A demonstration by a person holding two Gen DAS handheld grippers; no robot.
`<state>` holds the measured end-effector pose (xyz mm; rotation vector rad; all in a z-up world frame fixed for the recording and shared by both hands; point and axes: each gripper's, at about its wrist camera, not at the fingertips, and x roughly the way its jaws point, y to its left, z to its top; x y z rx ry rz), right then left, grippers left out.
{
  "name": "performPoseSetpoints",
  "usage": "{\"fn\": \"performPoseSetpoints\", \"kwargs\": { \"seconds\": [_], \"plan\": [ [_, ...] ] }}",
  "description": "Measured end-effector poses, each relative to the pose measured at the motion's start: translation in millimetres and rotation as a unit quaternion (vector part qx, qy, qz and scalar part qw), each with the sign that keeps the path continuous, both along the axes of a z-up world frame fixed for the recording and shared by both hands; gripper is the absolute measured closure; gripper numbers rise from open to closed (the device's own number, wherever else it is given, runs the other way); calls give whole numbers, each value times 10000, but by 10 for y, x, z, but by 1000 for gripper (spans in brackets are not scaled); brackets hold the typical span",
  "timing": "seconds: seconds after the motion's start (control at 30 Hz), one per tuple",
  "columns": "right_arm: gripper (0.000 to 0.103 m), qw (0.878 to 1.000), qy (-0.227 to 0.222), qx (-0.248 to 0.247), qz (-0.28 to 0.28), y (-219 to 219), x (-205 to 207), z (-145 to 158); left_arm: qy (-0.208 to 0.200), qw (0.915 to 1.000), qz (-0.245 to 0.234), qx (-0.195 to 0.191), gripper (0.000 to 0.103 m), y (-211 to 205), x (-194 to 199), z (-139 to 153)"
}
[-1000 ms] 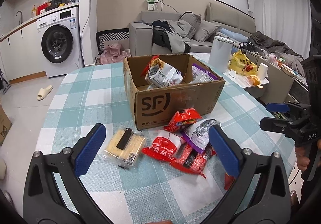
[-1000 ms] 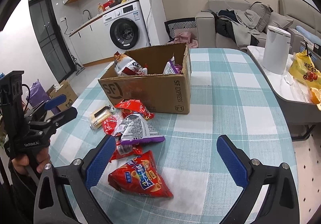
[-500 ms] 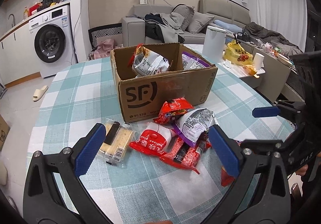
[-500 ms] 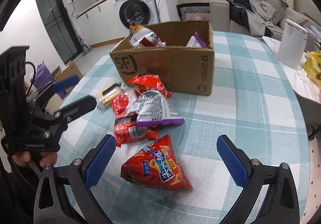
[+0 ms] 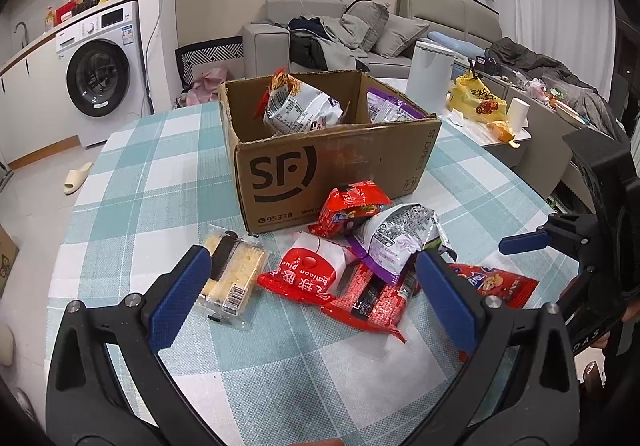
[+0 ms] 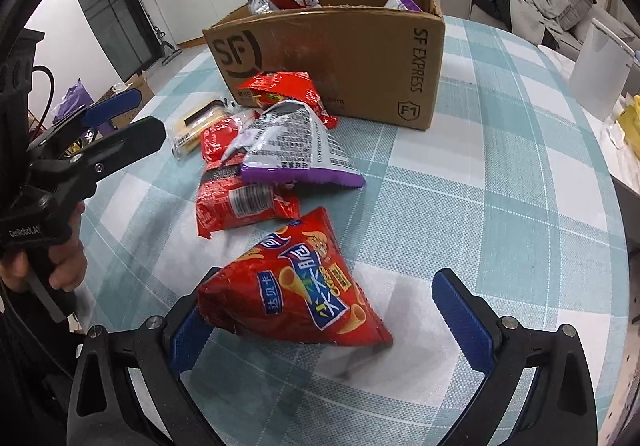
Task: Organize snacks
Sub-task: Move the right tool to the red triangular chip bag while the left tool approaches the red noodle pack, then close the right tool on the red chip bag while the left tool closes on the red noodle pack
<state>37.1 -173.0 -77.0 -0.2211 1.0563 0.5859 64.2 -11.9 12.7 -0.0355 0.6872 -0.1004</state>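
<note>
A brown SF cardboard box (image 5: 336, 170) (image 6: 340, 46) stands on the checked table and holds a silver-red bag (image 5: 300, 106) and a purple bag (image 5: 390, 108). In front of it lie a cracker pack (image 5: 232, 276), red packets (image 5: 312, 272) and a silver-purple bag (image 5: 400, 242) (image 6: 288, 146). My left gripper (image 5: 312, 302) is open above the pile. My right gripper (image 6: 332, 322) is open, with a red chip bag (image 6: 296, 294) lying between its fingers, untouched on the right side.
The table has a teal checked cloth (image 5: 152, 174). A white canister (image 5: 430, 74) and a yellow bag (image 5: 478, 102) stand on a side table to the right. A sofa (image 5: 360, 34) and a washing machine (image 5: 100, 74) are behind.
Both grippers moved forward and down toward the snacks. The red chip bag now sits between the right gripper's fingers. Both stay open.
</note>
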Motion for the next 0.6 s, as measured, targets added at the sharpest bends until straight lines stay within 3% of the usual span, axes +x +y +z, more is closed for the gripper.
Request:
{"fn": "performPoseSetpoints", "kwargs": {
  "seconds": [0.33,0.43,0.53,0.6],
  "plan": [
    [2,9999,140,19,15,-73,58,-110,182,9998,-73,33,1,-49,69,-129],
    [8,9998,164,89,57,-82,60,-110,236,9996,-112,61,1,-82,91,-174],
    [24,9997,165,139,65,-87,66,-113,305,9994,-156,63,1,-102,113,-231],
    [25,9998,122,161,56,-81,57,-112,355,9992,-188,73,1,-115,123,-271]
  ]
}}
